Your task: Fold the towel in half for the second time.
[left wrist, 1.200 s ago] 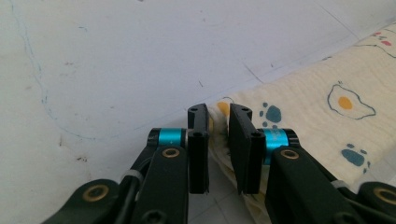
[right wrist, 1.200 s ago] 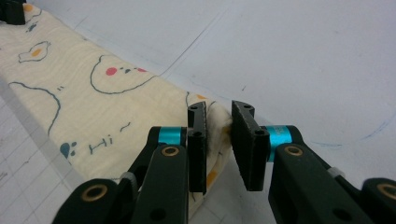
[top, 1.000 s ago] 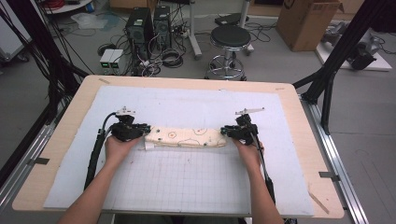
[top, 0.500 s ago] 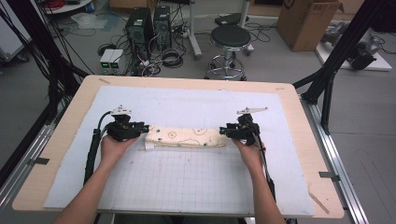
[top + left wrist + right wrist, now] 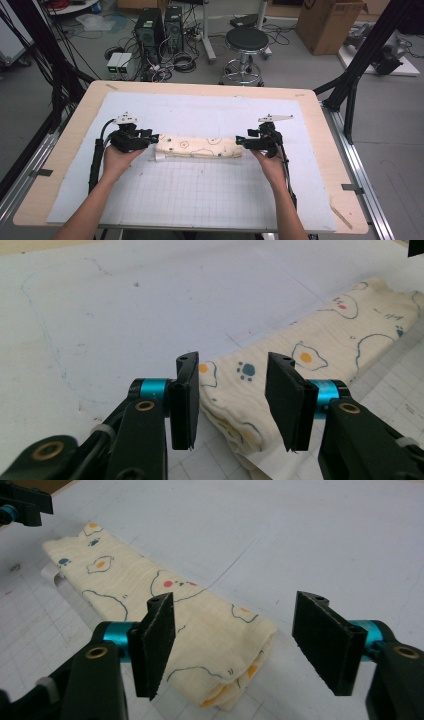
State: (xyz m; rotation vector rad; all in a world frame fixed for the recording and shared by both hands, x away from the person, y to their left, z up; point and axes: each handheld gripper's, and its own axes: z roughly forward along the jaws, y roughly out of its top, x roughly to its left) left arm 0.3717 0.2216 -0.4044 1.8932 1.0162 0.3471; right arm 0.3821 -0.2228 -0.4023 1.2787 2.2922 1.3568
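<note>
Both grippers, left (image 5: 152, 137) and right (image 5: 239, 141), have just been opening, fingers released; the folded cloth (image 5: 199, 147) rests mid-frame, apparently finished.

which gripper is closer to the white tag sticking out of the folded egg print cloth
Left. The left gripper sits at the cloth's left end, right beside the tag, jaws open and just released. The right gripper is at the opposite end, jaws likewise open.

My left gripper (image 5: 232, 405) hides near end of folded cloth (image 5: 320, 347); cloth's far end cut off at frame edge.
</note>
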